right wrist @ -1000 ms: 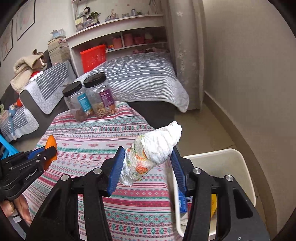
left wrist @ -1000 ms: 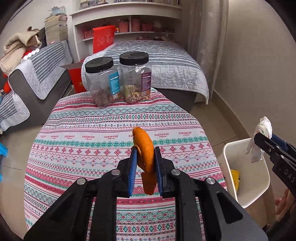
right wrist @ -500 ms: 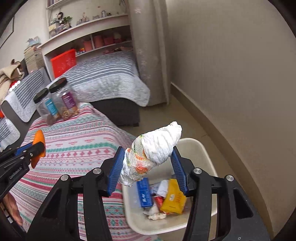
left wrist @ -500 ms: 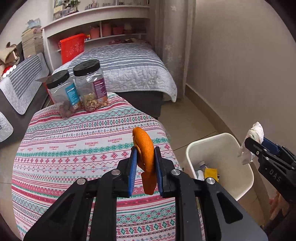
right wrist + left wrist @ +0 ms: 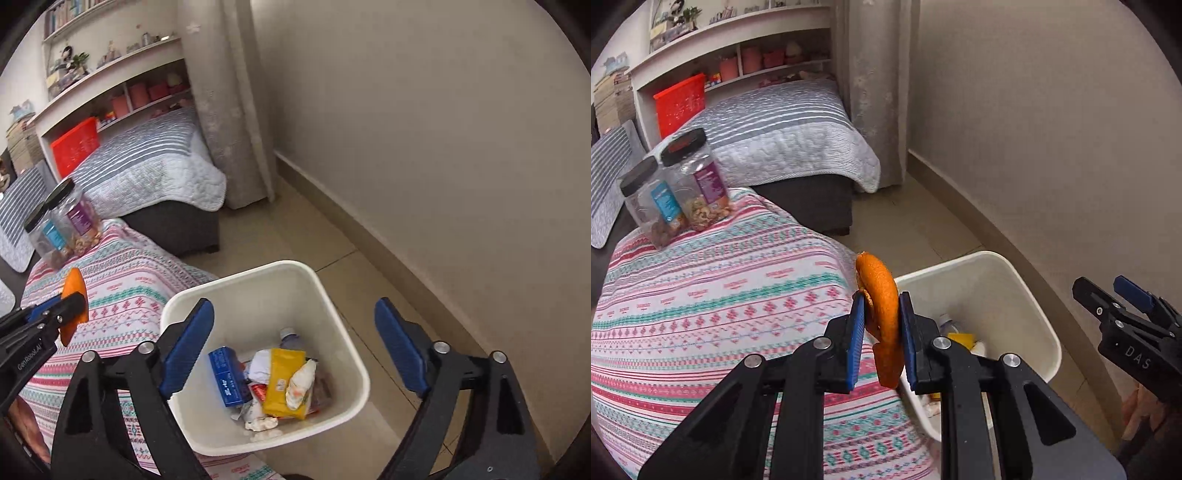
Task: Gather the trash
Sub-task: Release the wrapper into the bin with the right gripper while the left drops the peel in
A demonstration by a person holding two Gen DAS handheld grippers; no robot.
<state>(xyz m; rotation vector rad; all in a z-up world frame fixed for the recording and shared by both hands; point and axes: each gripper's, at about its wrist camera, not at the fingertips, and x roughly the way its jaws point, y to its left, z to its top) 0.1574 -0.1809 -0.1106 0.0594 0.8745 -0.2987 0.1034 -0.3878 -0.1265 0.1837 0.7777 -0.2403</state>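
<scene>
My left gripper (image 5: 882,332) is shut on an orange peel (image 5: 881,306), held over the table's right edge beside the white bin (image 5: 1030,295). In the right wrist view the peel (image 5: 74,295) shows at the far left. My right gripper (image 5: 291,350) is open wide and empty above the white bin (image 5: 347,336). The crumpled white tissue (image 5: 301,384) lies in the bin on a yellow packet (image 5: 282,380), next to a blue box (image 5: 227,376). The right gripper also shows open in the left wrist view (image 5: 1108,295).
The table has a patterned cloth (image 5: 720,295) with two black-lidded jars (image 5: 676,188) at its far edge. A grey striped bed (image 5: 775,125) and shelves stand behind. A beige wall (image 5: 443,147) runs close on the right of the bin.
My right gripper opened and dropped the tissue into the bin. Both grippers moved right toward the bin; the left still holds the peel.
</scene>
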